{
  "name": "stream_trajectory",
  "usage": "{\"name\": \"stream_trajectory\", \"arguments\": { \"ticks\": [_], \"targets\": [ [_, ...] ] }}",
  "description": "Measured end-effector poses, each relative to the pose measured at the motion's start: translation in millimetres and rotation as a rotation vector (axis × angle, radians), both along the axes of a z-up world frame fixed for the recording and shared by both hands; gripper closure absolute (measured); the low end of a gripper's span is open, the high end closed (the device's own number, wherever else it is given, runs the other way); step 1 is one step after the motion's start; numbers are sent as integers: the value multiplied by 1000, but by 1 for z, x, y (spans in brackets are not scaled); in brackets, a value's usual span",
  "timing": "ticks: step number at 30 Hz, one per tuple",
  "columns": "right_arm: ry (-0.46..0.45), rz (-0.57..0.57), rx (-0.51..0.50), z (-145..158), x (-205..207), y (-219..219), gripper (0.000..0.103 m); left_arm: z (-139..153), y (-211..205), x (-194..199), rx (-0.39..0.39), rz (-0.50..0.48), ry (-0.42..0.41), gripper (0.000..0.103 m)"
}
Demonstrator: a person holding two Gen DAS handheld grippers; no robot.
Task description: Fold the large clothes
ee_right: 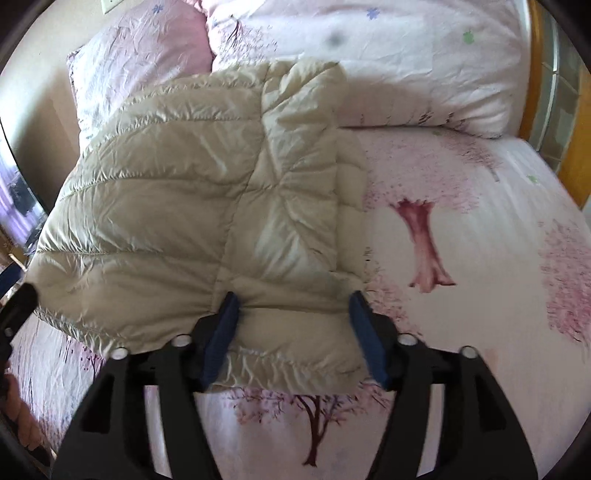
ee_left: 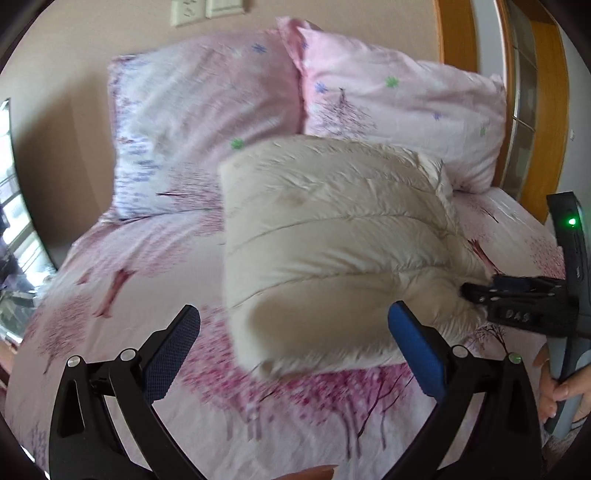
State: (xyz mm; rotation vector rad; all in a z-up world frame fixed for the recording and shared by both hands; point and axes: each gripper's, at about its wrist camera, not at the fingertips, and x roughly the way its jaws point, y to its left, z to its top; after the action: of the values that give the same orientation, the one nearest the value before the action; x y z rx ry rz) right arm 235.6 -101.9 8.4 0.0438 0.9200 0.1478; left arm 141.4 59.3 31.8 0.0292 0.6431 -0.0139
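A cream quilted puffer jacket [ee_left: 332, 236] lies folded into a thick block on the pink tree-print bed sheet [ee_left: 122, 280]. In the left wrist view my left gripper [ee_left: 293, 314] stands wide open just in front of the jacket's near corner, its blue pads clear of the fabric. My right gripper [ee_left: 467, 291] shows there at the jacket's right edge. In the right wrist view the jacket [ee_right: 192, 192] fills the centre. The right gripper [ee_right: 293, 299] is open, its fingers straddling the jacket's near hem, which lies flat on the sheet [ee_right: 461, 192] between them.
Two pink pillows [ee_left: 192, 122] [ee_left: 399, 110] lean against the wall behind the jacket. A wooden frame [ee_left: 454, 33] stands at the right of the bed, a window [ee_left: 14, 229] at the left. A person's hand [ee_left: 561, 387] holds the right gripper's handle.
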Motion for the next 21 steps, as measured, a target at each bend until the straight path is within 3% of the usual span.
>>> {"name": "stream_trajectory", "arguments": {
  "ticks": [6, 9, 12, 16, 21],
  "targets": [
    [-94, -67, -37, 27, -31, -7, 2, -3, 17, -22, -14, 77, 65, 1],
    [-126, -85, -66, 37, -48, -7, 2, -9, 19, -29, 1, 114, 119, 1],
    [-90, -86, -59, 39, -58, -6, 2, -12, 19, -39, -5, 116, 132, 1],
    [-30, -27, 20, 38, -70, -2, 2, -13, 19, -48, -46, 93, 152, 1],
    [-7, 31, 12, 39, -84, 15, 2, -15, 14, -52, -7, 108, 172, 1]
  ]
}}
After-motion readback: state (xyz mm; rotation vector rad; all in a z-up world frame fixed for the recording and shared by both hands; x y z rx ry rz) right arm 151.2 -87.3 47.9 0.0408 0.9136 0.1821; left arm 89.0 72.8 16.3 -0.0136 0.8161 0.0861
